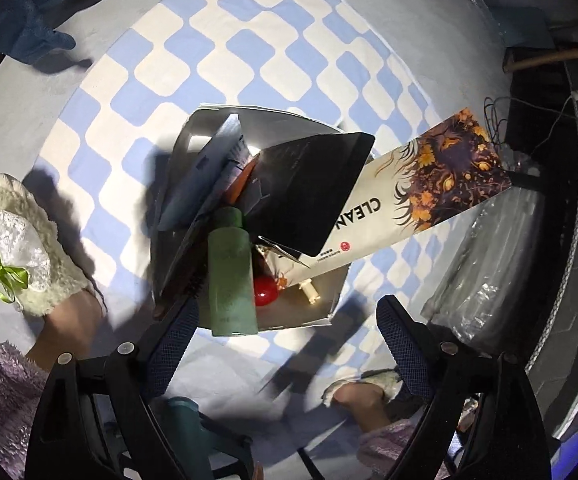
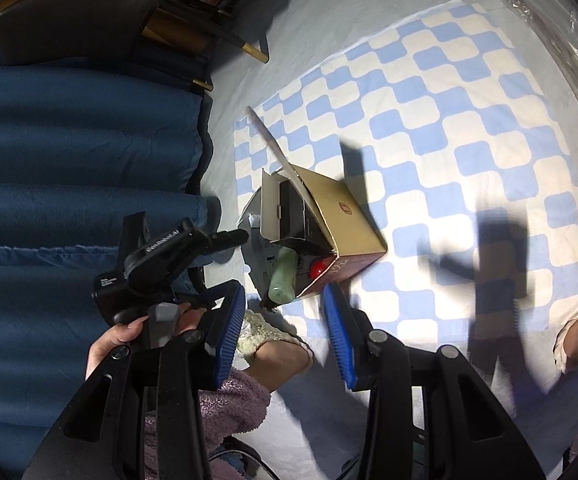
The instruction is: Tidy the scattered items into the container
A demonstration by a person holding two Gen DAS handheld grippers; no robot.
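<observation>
The left hand-held gripper (image 1: 287, 332) is seen with its fingers spread wide apart and nothing clamped between them; the green bottle (image 1: 231, 276) lies just ahead of its left finger (image 1: 171, 340), tilted over the near rim of the cardboard box (image 1: 331, 300), and whether that finger touches the bottle cannot be told. The right hand-held gripper (image 2: 285, 332) is held partly open, its blue pads (image 2: 339, 332) empty and short of the box (image 2: 345, 216); no contact with anything is shown.

The box stands on the checked blue-and-cream mat (image 1: 249, 48) on the floor, directly ahead of both hand-held grippers; it is crowded with things.

Only in the left wrist view is the inside of the box laid out: a black card (image 1: 313, 184) propped upright, a long flowered carton (image 1: 417, 188) marked "CLEAN" slanting out to the right beyond the rim, a grey-blue packet (image 1: 205, 176) leaning at the left, a red ball (image 1: 266, 292) just right of the bottle, and a small white piece (image 1: 309, 292) on the bottom; a furry slipper with a green bow (image 1: 21, 240) is seen well to the left.

Only in the right wrist view are shown the tan outer side of the box, the blue sofa (image 2: 81, 152) to the left, a dark chair (image 2: 89, 20) beyond it, and a hand (image 2: 129, 340) gripping the other device (image 2: 161, 252) just left of the right hand-held gripper.
</observation>
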